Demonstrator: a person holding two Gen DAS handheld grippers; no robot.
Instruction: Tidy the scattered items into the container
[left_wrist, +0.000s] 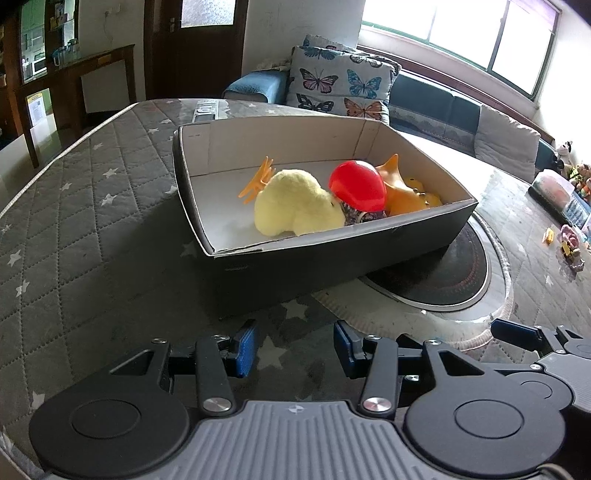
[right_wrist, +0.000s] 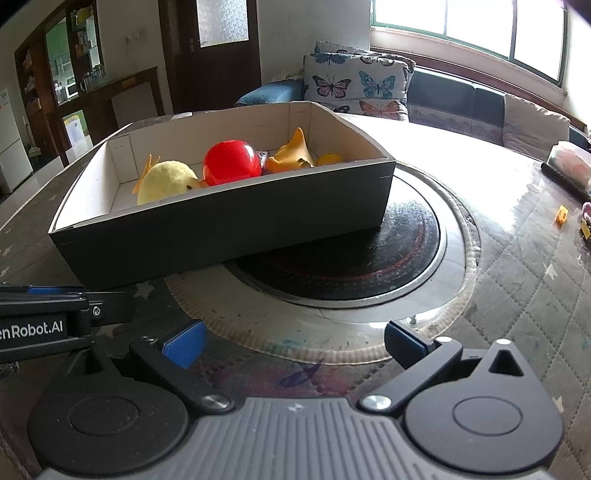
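Box (left_wrist: 325, 254) of toys sits on the quilted table (left_wrist: 92, 229) before a sofa (left_wrist: 436, 99); both grippers' fingers apart.

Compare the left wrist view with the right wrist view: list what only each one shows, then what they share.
Only the left wrist view: a remote behind the box, the patterned item under the red ball, and the open left hand-held gripper in front.

Only the right wrist view: the white fridge far left, and the open right hand-held gripper in front.

Both: the box partly on the round plate, holding the yellow plush, red ball, orange clip and orange toy; also the butterfly pillow.
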